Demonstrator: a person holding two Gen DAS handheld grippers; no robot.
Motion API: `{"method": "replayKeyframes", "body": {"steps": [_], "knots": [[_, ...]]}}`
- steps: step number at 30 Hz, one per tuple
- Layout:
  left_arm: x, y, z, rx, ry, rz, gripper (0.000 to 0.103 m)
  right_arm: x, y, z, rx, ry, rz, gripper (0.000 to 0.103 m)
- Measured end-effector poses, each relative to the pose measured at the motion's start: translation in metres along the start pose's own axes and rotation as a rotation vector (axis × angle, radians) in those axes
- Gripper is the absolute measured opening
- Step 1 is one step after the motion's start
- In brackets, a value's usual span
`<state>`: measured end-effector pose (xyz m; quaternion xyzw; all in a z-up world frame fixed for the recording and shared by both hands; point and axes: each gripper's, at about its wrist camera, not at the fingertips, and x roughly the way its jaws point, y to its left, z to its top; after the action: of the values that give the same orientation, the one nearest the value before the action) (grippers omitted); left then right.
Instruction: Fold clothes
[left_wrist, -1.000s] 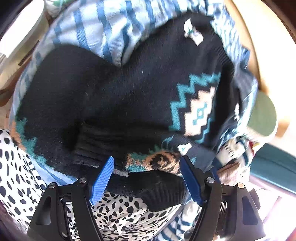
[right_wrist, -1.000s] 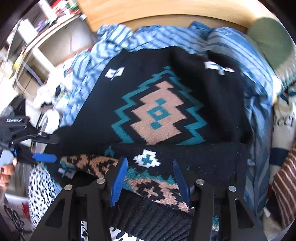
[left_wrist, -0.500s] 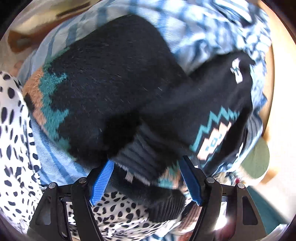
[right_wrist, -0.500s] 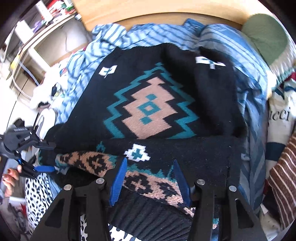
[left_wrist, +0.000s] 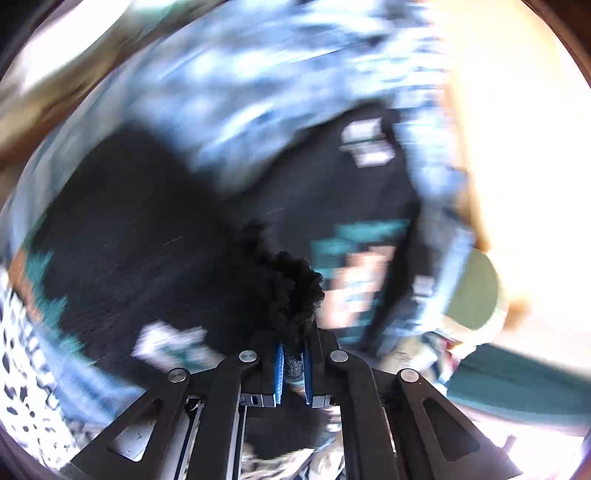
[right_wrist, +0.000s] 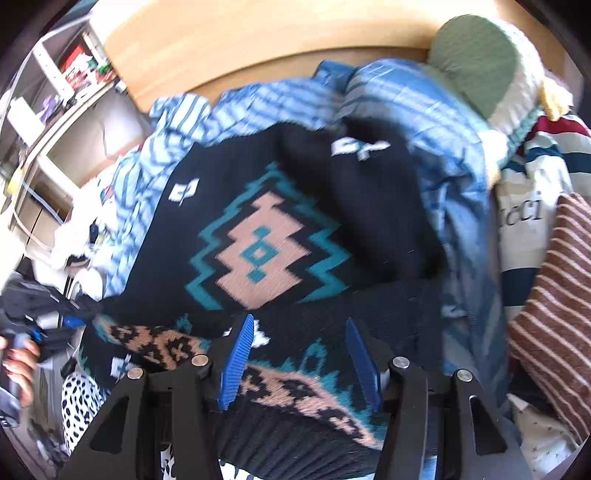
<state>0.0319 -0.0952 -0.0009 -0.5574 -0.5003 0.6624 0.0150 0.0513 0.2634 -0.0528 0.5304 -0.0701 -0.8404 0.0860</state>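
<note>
Two pairs of tongs work over a heap of clothes on a bed. Nearest, the right tongs (right_wrist: 301, 356) stand released, blue pads apart above the patterned lower edge of a black sweater (right_wrist: 280, 236); whether they touch it cannot be told. The left tongs (left_wrist: 293, 363) have just been closing and are now clenched on a bunched black fold of the sweater (left_wrist: 295, 291); that view is heavily blurred. The sweater, with a teal and peach diamond design, lies spread on a blue striped cloth (right_wrist: 454, 155). A black-spotted white garment (right_wrist: 79, 400) lies at its near left edge, a brown striped pillow (right_wrist: 557, 317) to the right. A hand (right_wrist: 16, 365) shows at far left. Beyond are a green cushion (right_wrist: 476, 55), a wooden headboard (right_wrist: 258, 40), and cluttered shelves (right_wrist: 74, 92) holding small items too blurred to identify.
</note>
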Motion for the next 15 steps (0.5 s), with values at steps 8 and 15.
{"method": "replayKeyframes", "body": {"steps": [8, 15], "knots": [[0.012, 0.039, -0.013, 0.036, -0.049, 0.259, 0.008, 0.008, -0.027, 0.005, 0.049, 0.056, -0.086, 0.056], [0.020, 0.071, -0.015, -0.057, 0.075, 0.386, 0.052, 0.067, -0.013, 0.000, -0.022, 0.214, -0.075, 0.056]]}}
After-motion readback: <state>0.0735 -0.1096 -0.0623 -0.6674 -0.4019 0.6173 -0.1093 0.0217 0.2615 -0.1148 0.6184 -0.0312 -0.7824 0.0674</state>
